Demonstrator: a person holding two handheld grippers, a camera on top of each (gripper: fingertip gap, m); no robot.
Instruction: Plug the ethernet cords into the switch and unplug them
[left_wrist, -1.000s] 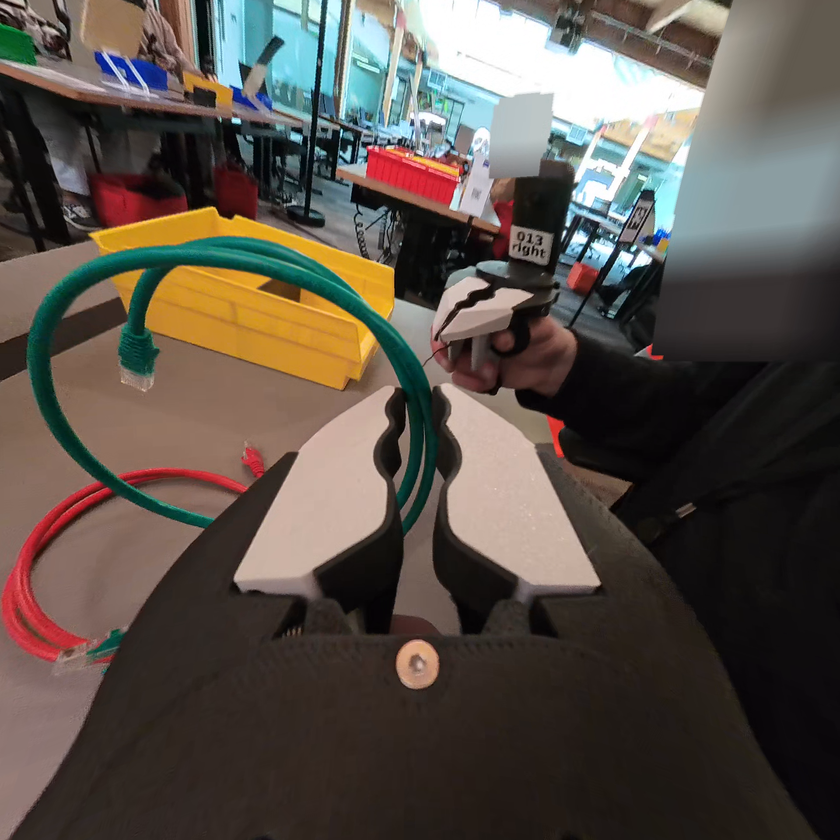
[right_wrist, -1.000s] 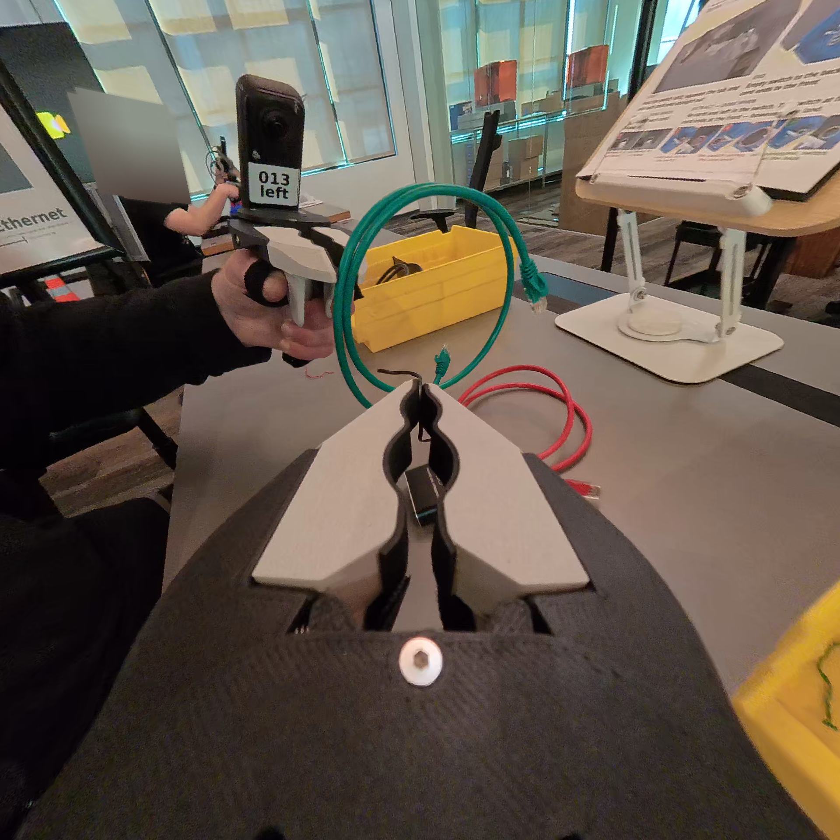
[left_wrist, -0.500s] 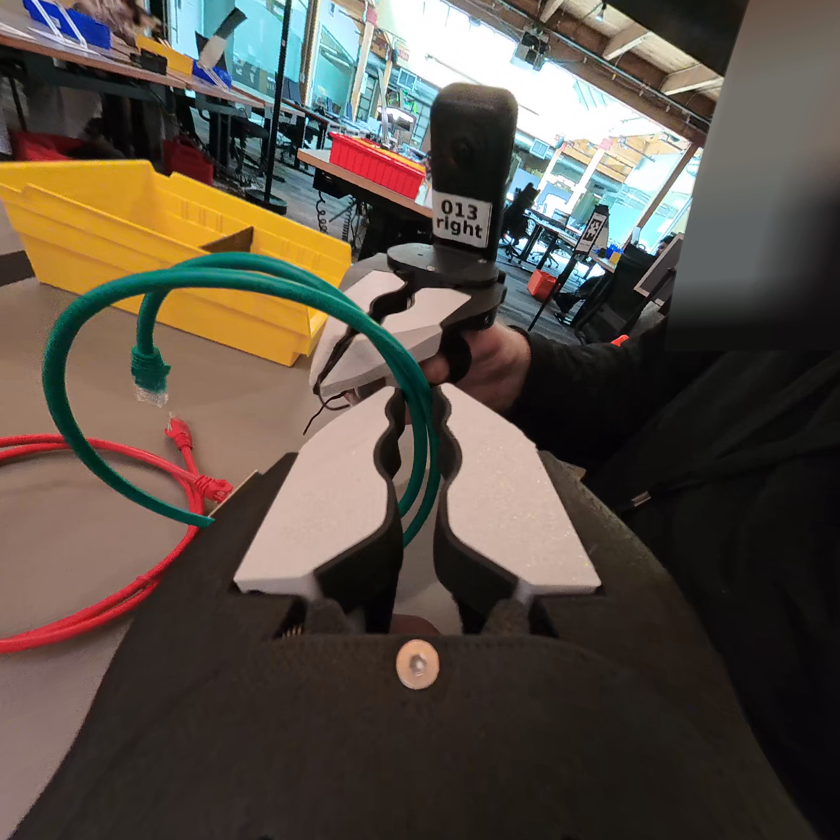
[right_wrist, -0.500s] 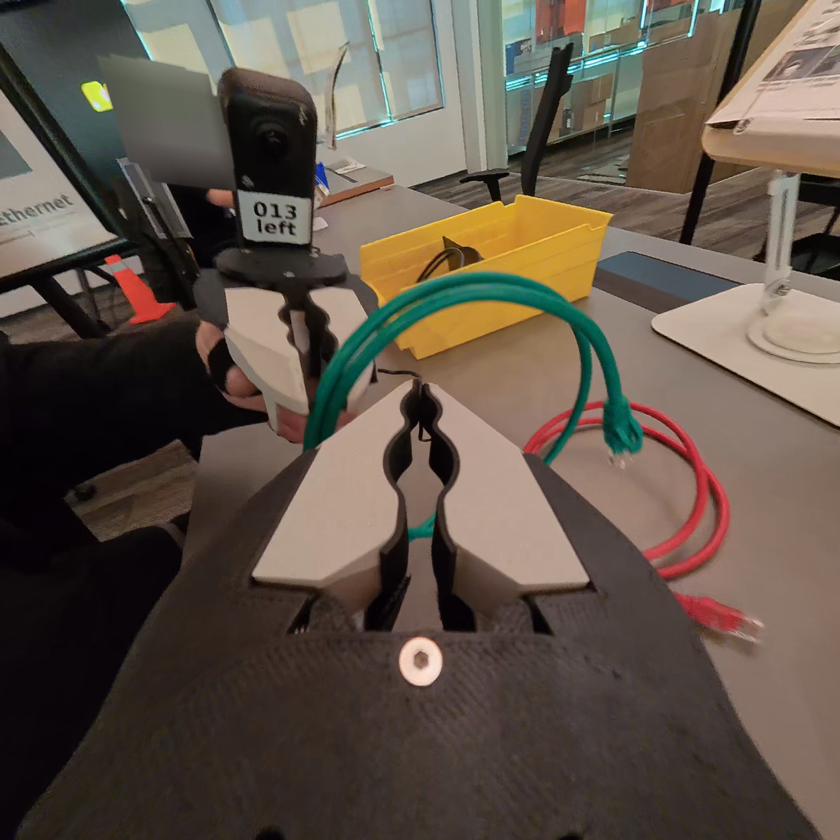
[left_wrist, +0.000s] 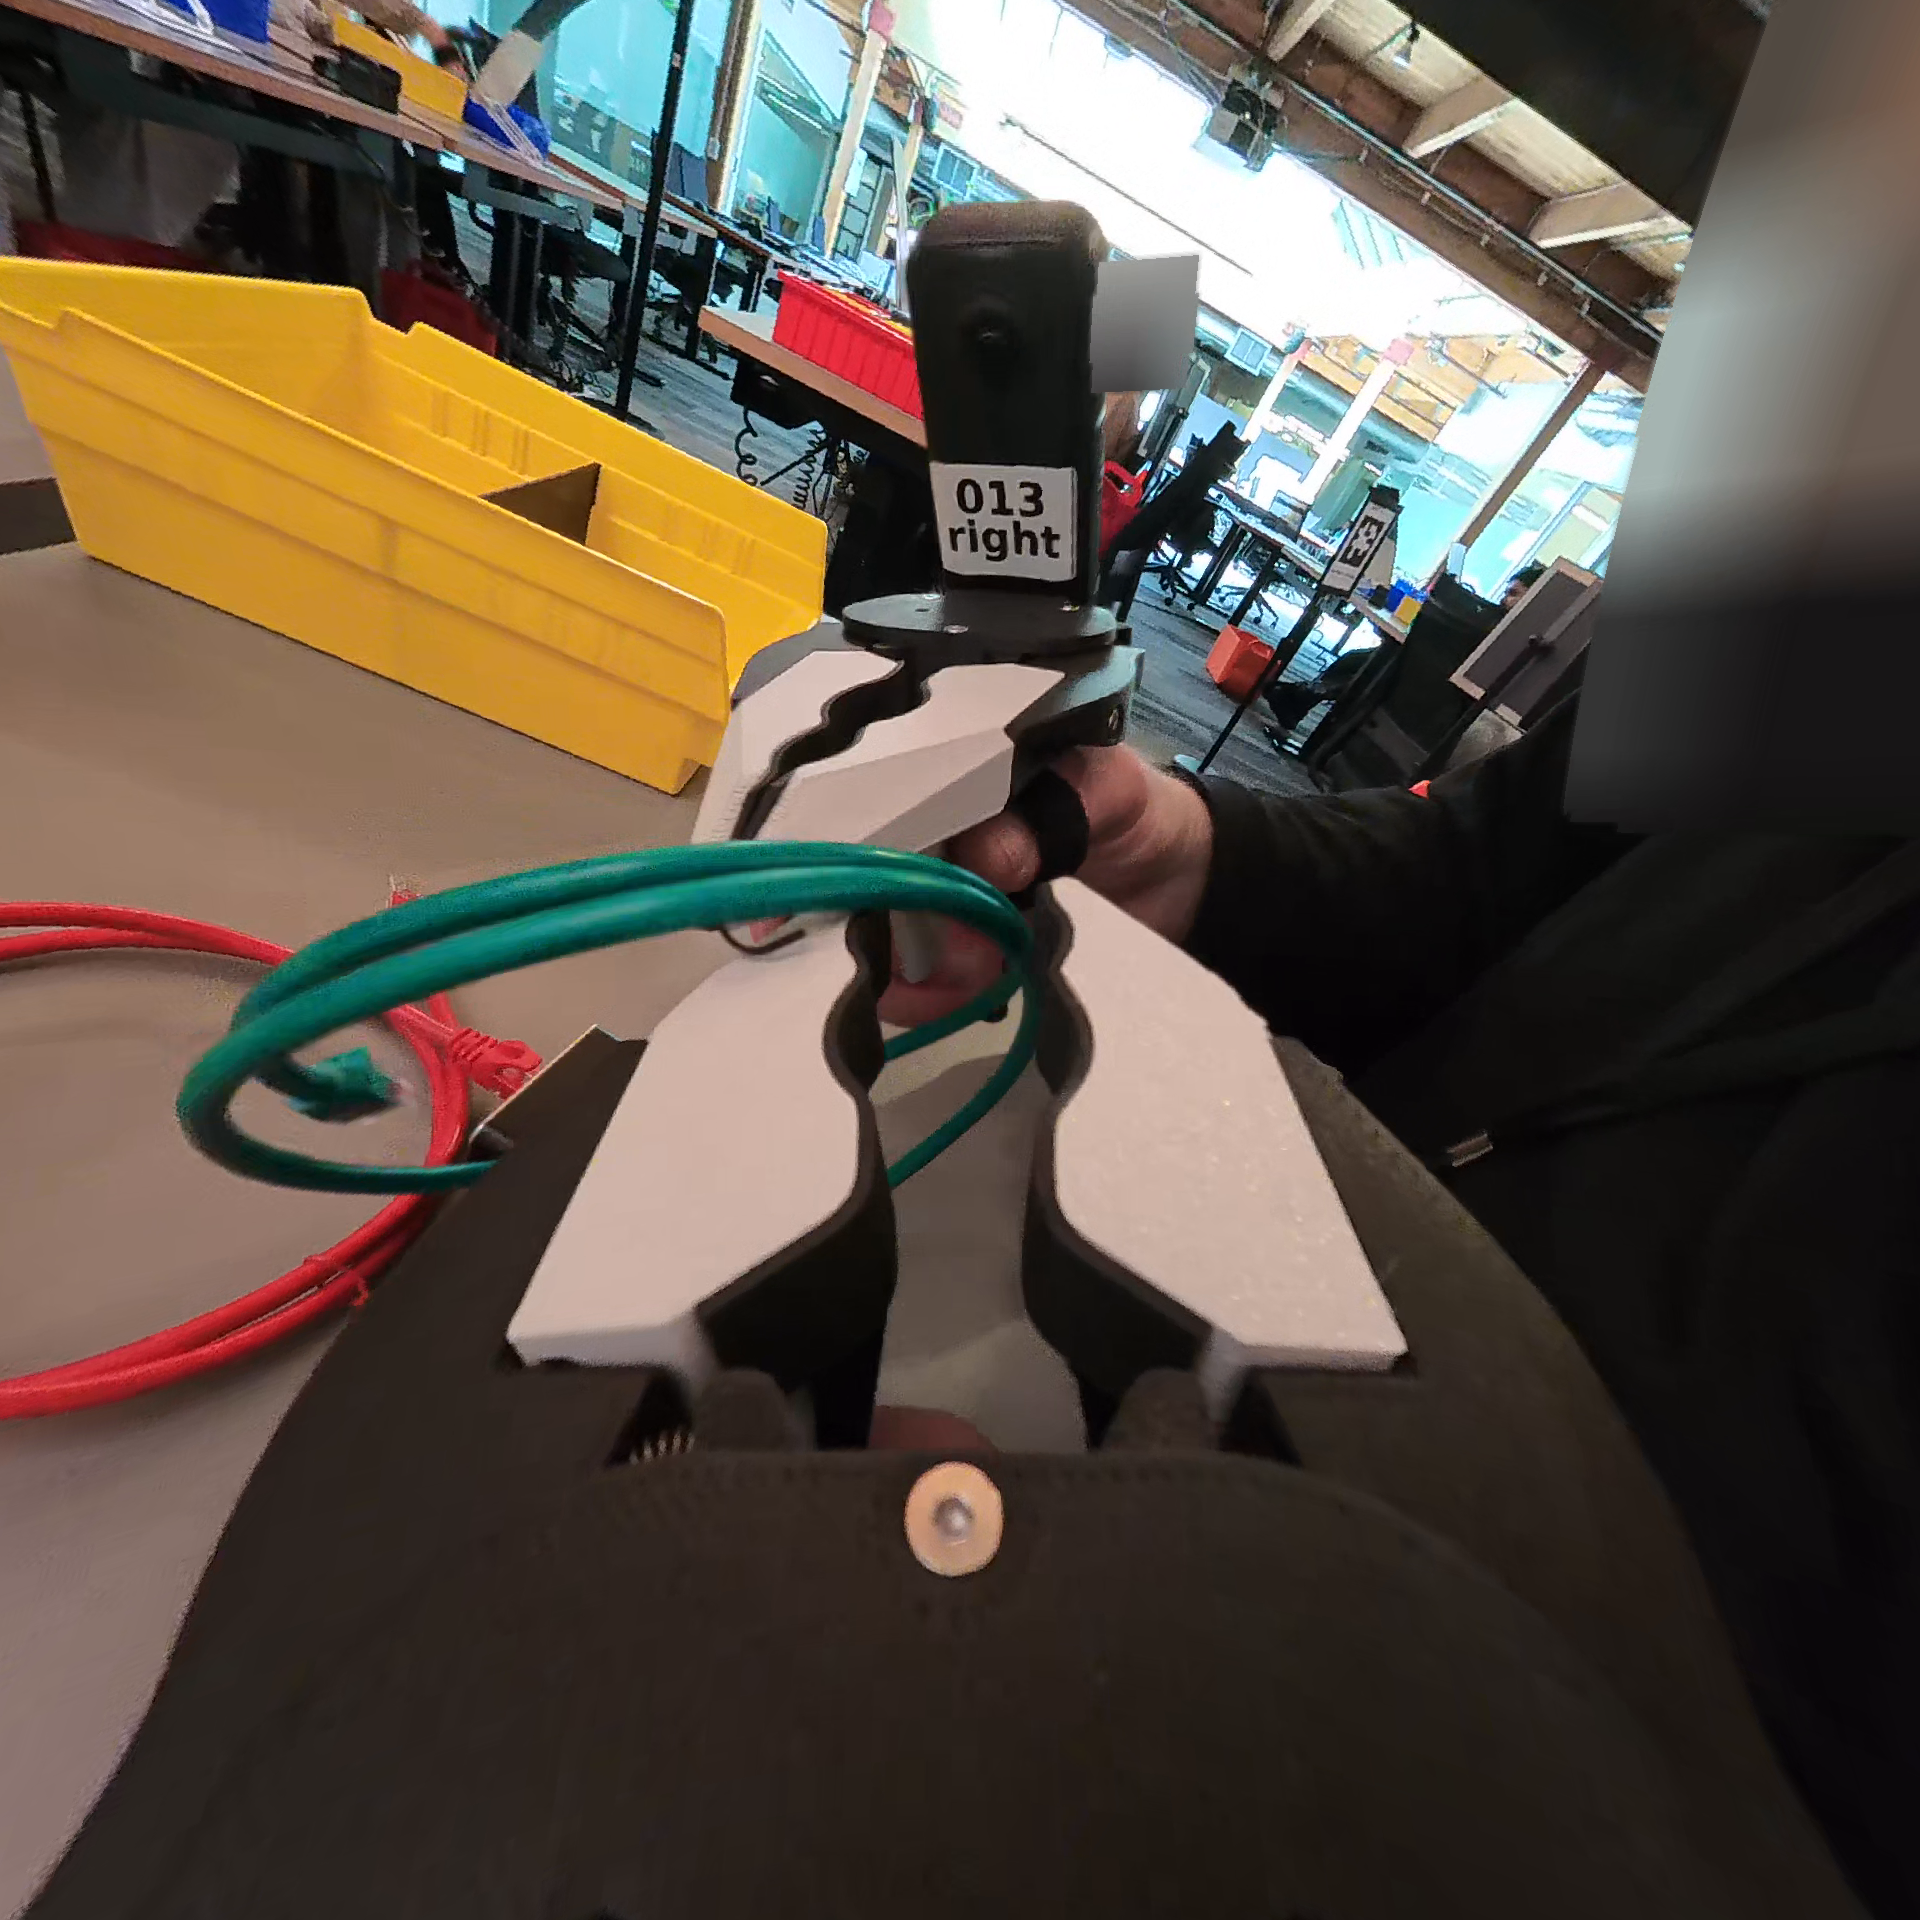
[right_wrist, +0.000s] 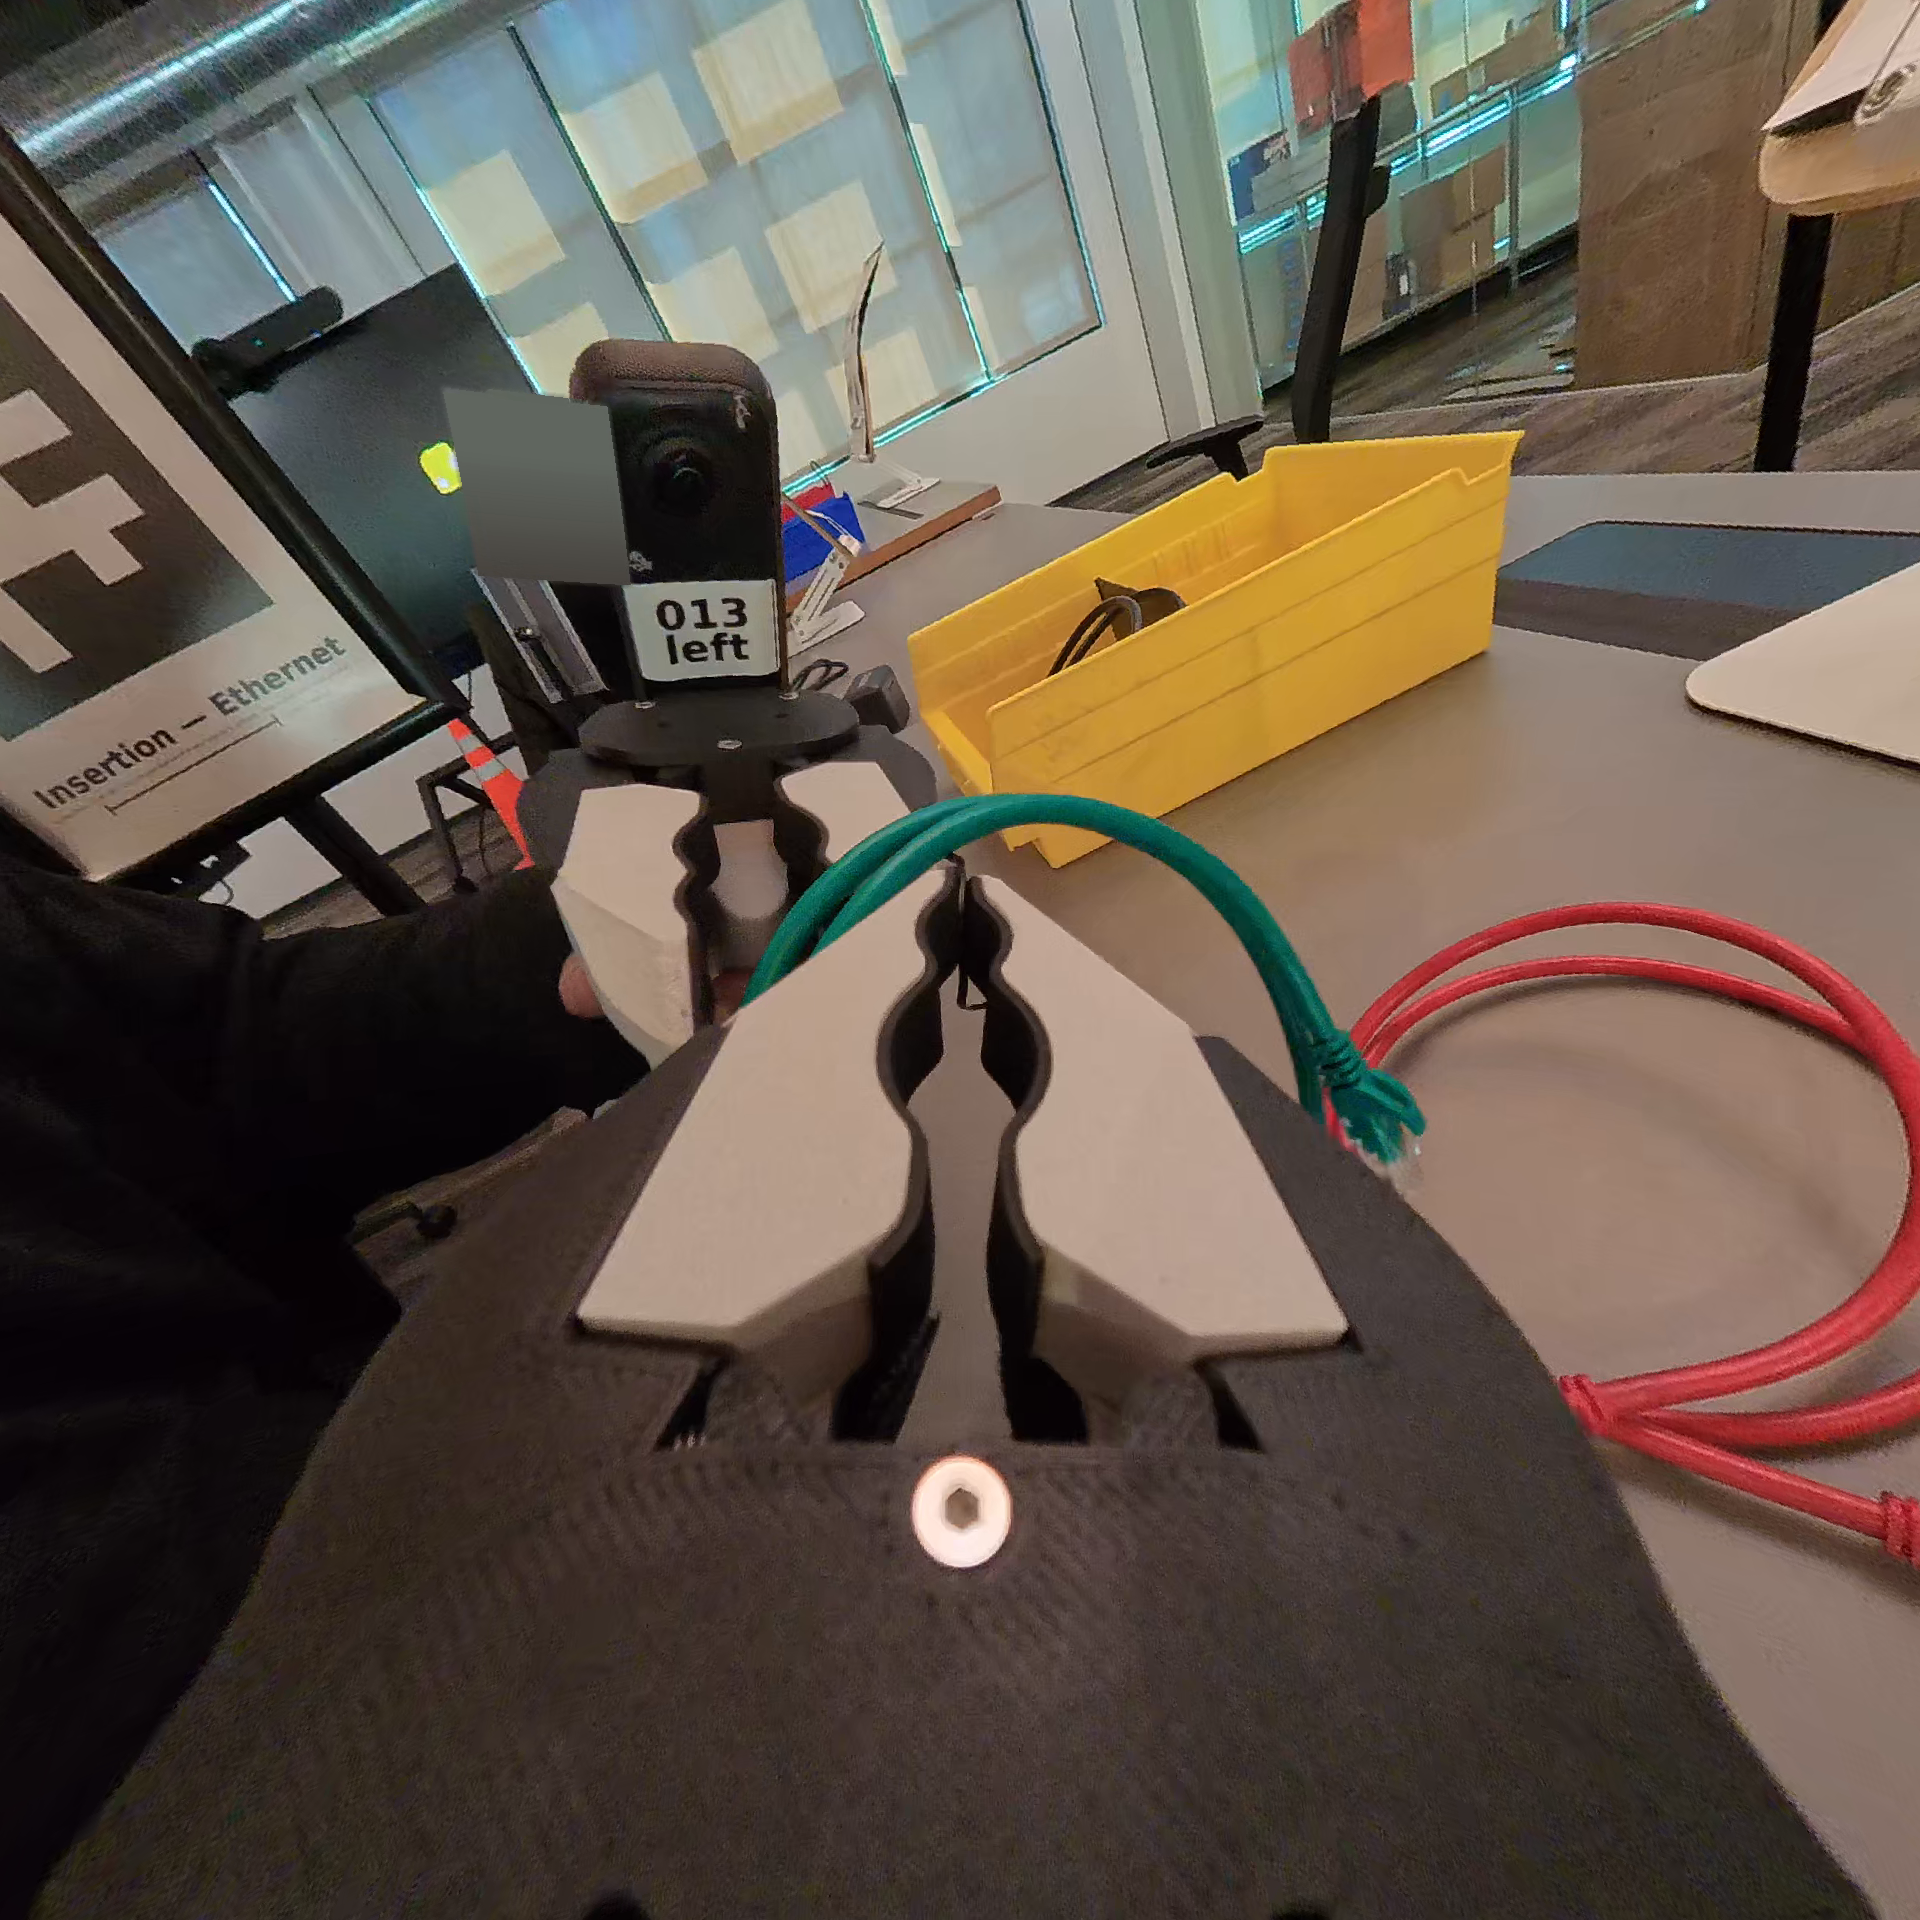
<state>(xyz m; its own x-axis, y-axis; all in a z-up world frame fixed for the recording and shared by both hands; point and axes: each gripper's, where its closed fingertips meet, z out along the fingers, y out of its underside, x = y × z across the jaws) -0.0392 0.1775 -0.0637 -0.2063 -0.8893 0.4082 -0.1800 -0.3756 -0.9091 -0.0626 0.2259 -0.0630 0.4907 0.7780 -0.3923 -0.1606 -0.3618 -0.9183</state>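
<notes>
A coiled green ethernet cord runs between the fingers of my left gripper, whose jaws stand apart around it. The cord's green plug hangs blurred over the table. In the right wrist view the green cord arcs from the left gripper over my right gripper, its plug hanging at the right. My right gripper is shut on a thin black twist tie at its tips. It also shows in the left wrist view. A red cord lies coiled on the table. No switch is in view.
A yellow bin with a black cable inside stands on the grey table behind the cords; it also shows in the left wrist view. A white stand base sits at the far right. The person's dark sleeves are close by. The left gripper's tips are roughly 5 cm from the right gripper's.
My left gripper's jaws have spread apart from the green cord. The green coil has tipped down and flatter toward the table. The two grippers have come closer together.
</notes>
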